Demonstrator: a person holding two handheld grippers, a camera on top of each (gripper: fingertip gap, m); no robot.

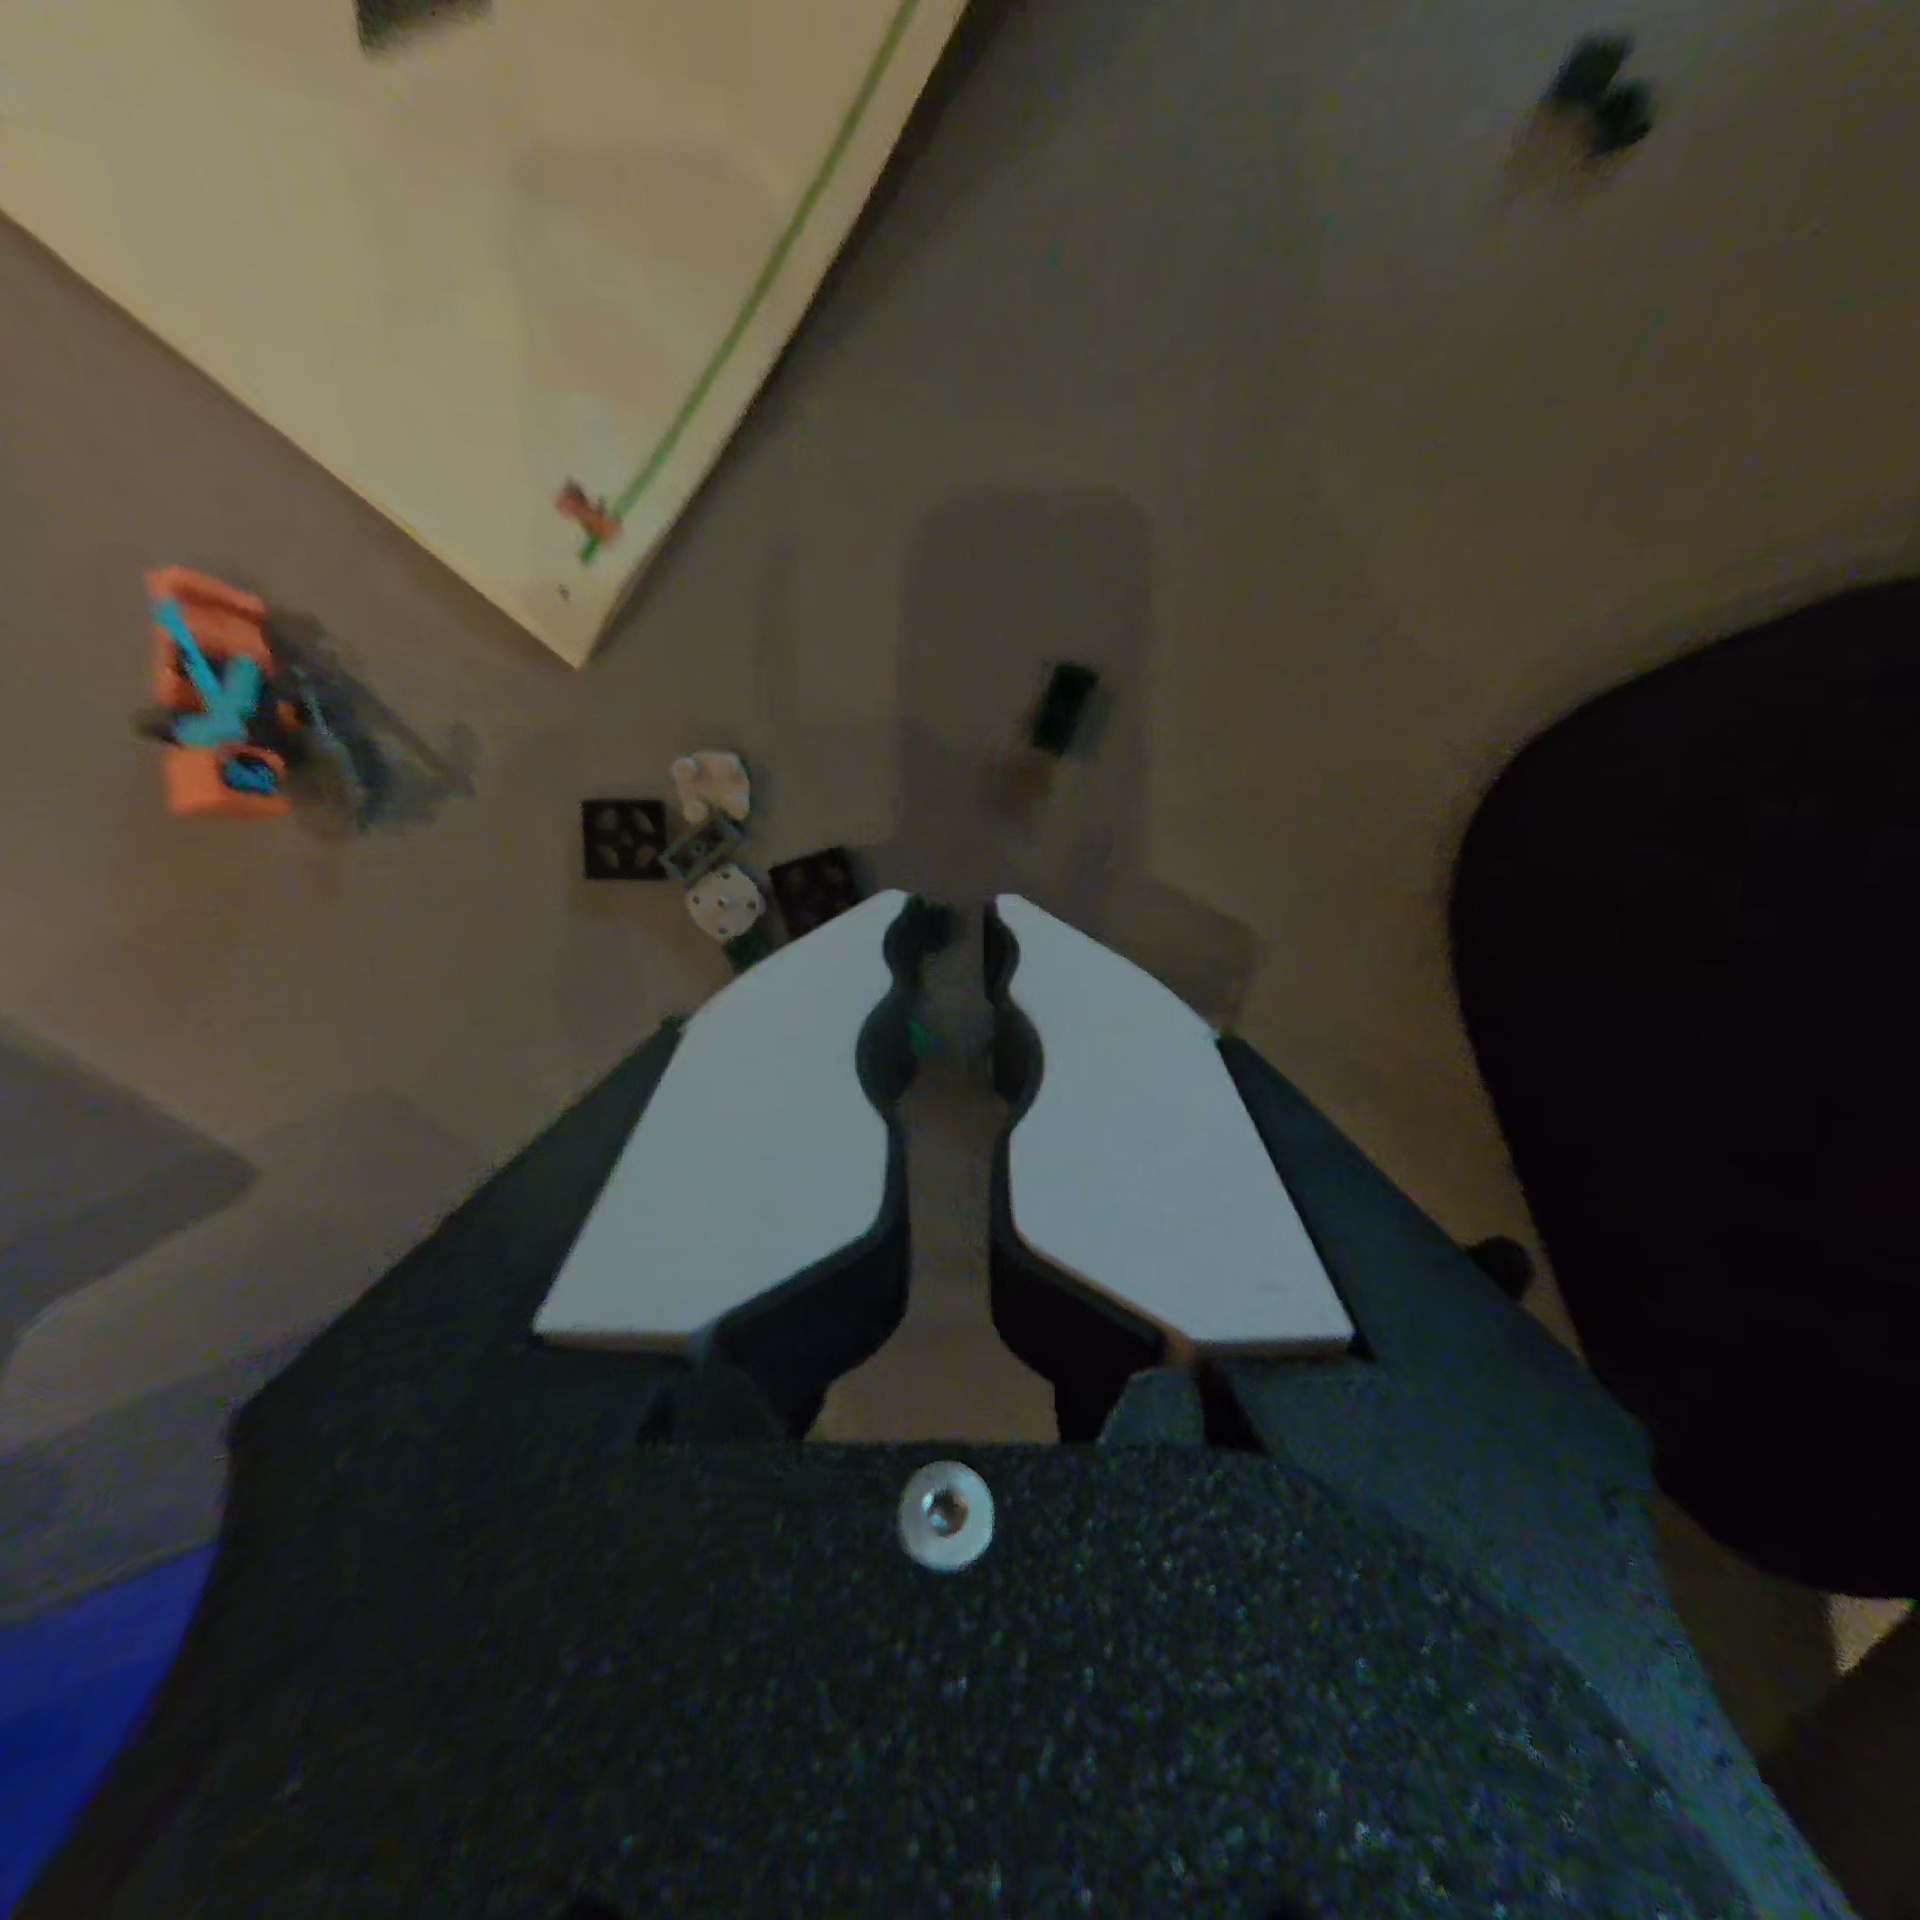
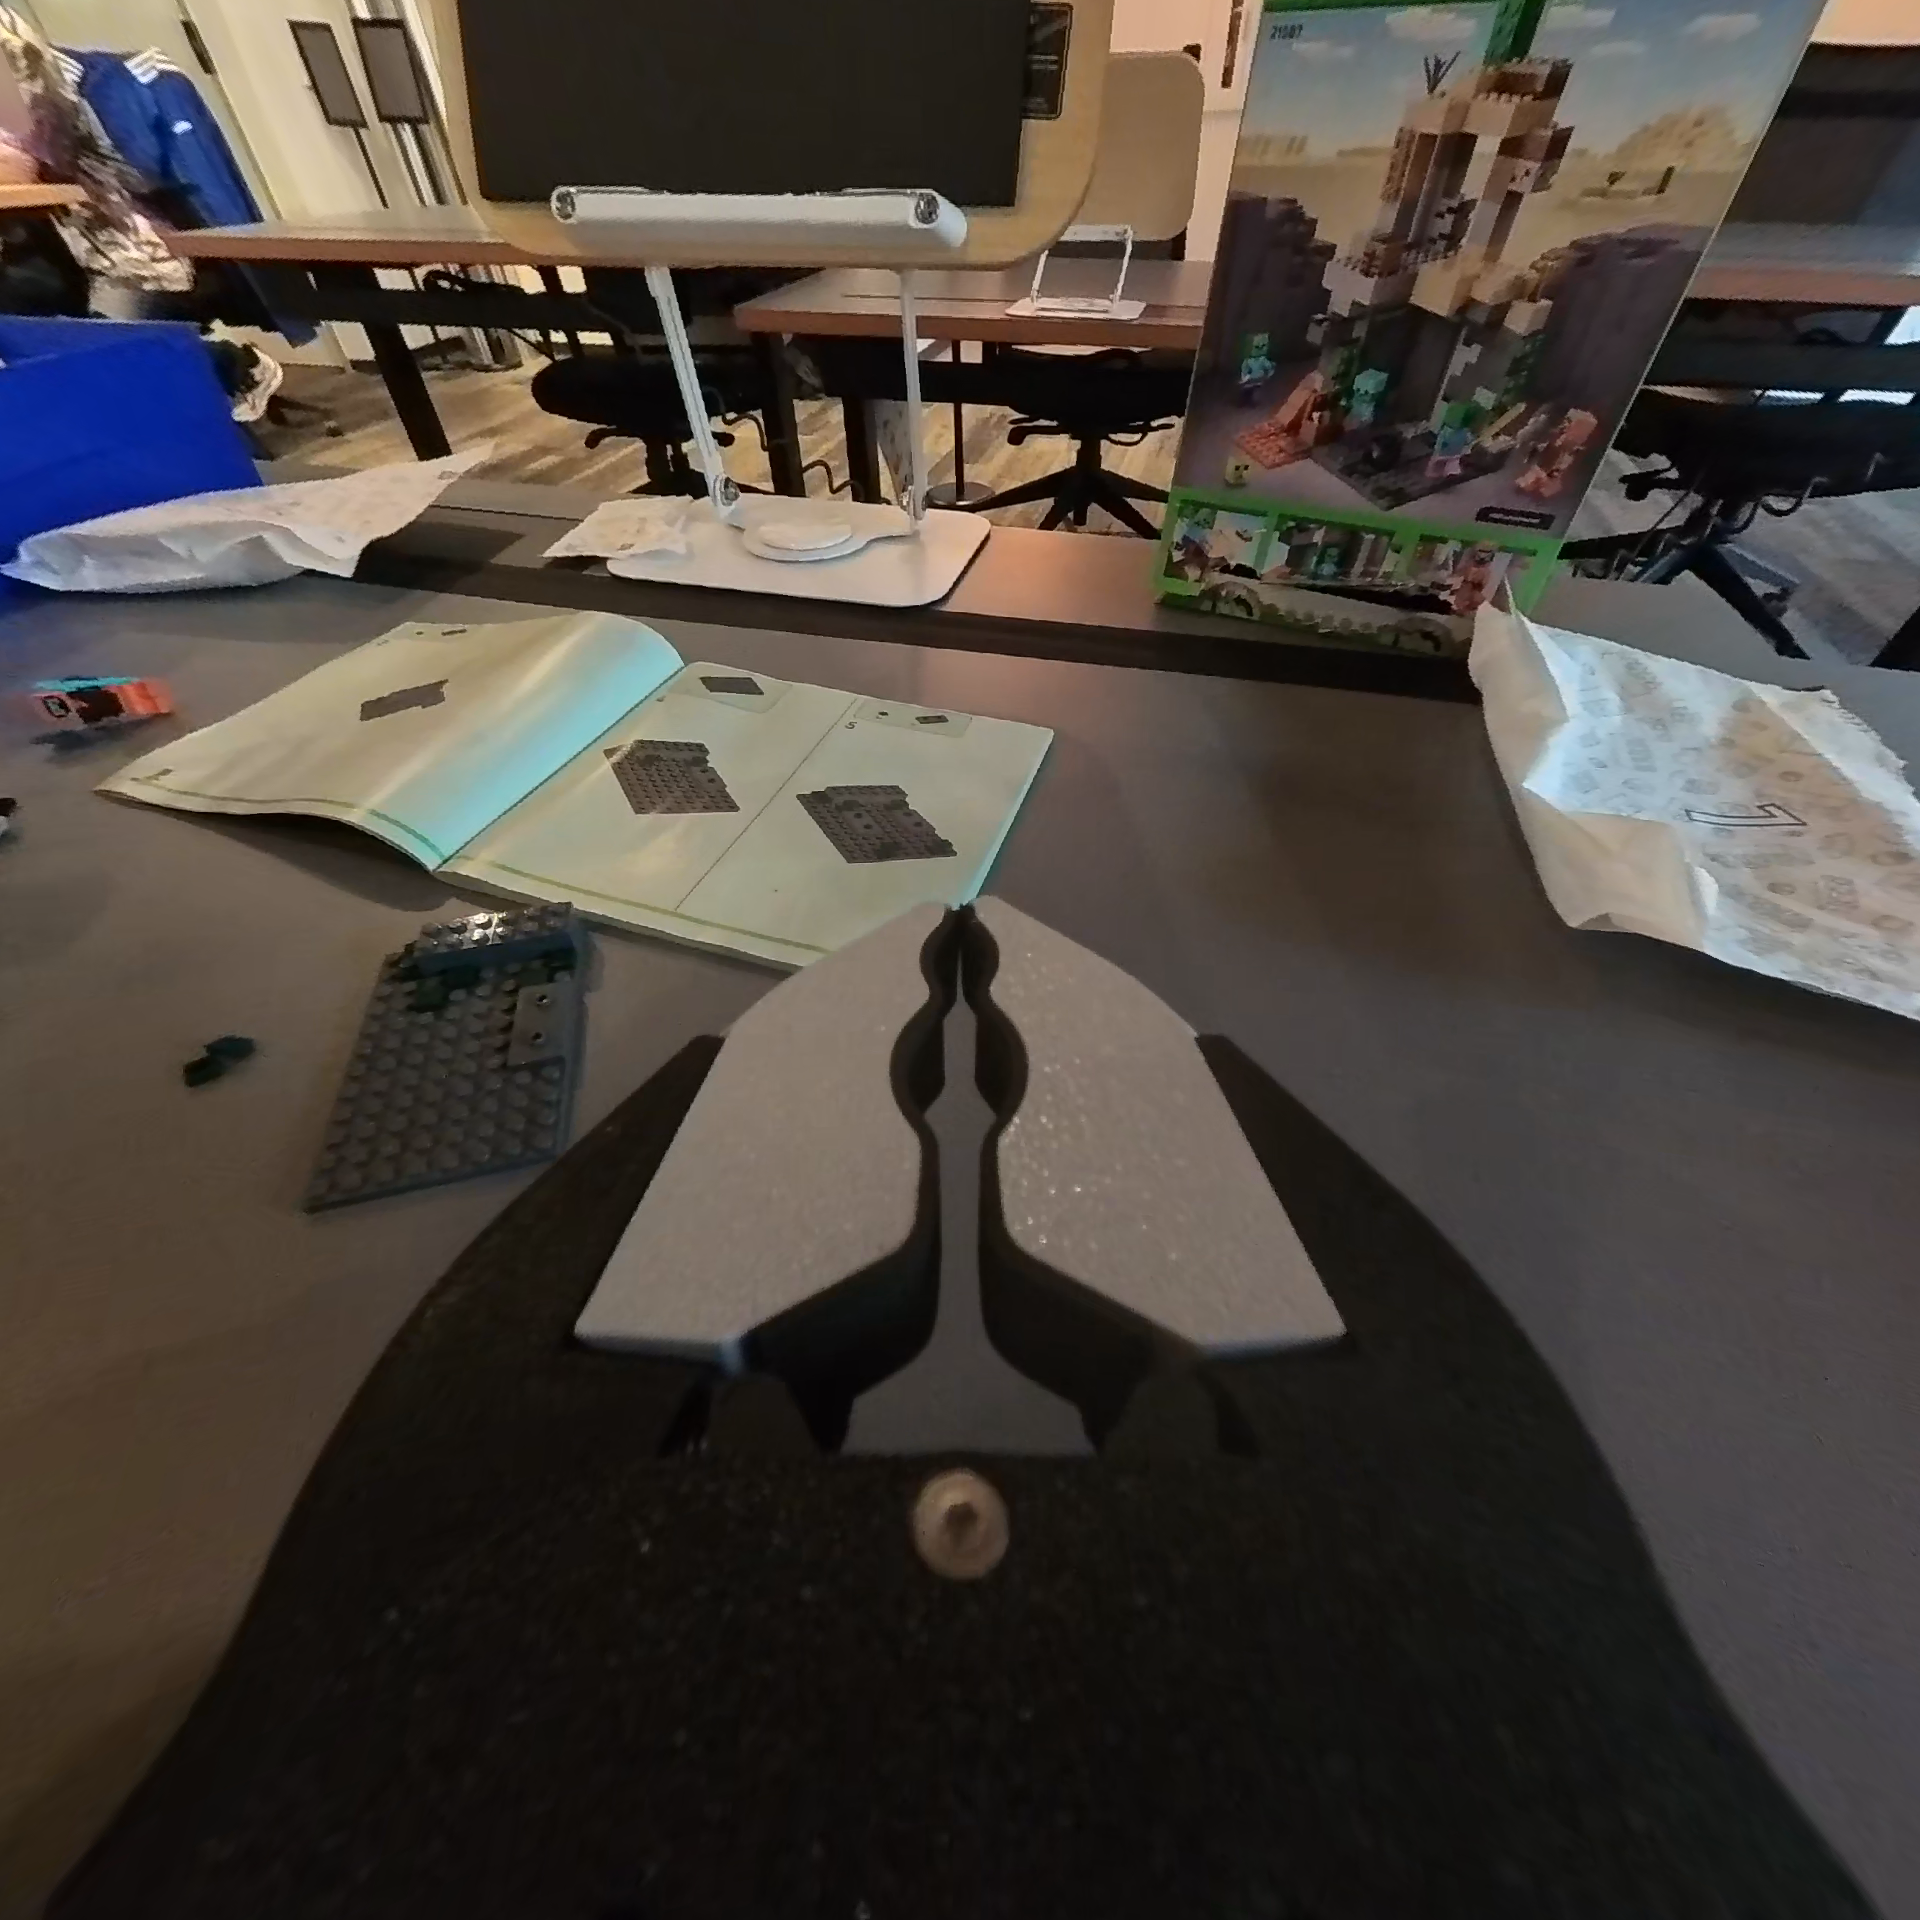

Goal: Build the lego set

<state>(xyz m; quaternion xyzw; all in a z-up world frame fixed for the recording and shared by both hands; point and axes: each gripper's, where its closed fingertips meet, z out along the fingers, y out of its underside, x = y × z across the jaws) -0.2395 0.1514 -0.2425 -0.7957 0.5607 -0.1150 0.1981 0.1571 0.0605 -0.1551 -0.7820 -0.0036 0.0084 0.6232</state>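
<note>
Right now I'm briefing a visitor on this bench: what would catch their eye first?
Probably the tall set box standing at the table's far right edge, then the open instruction booklet lying mid-table. Left of the right claw, whose tips meet, lies the grey baseplate with a few bricks on it; the left wrist view shows an orange and teal build off to the left.

The left gripper [image 1: 961,914] points steeply down with its jaws slightly apart, while the right gripper [image 2: 961,912] points forward, tips together.
</note>
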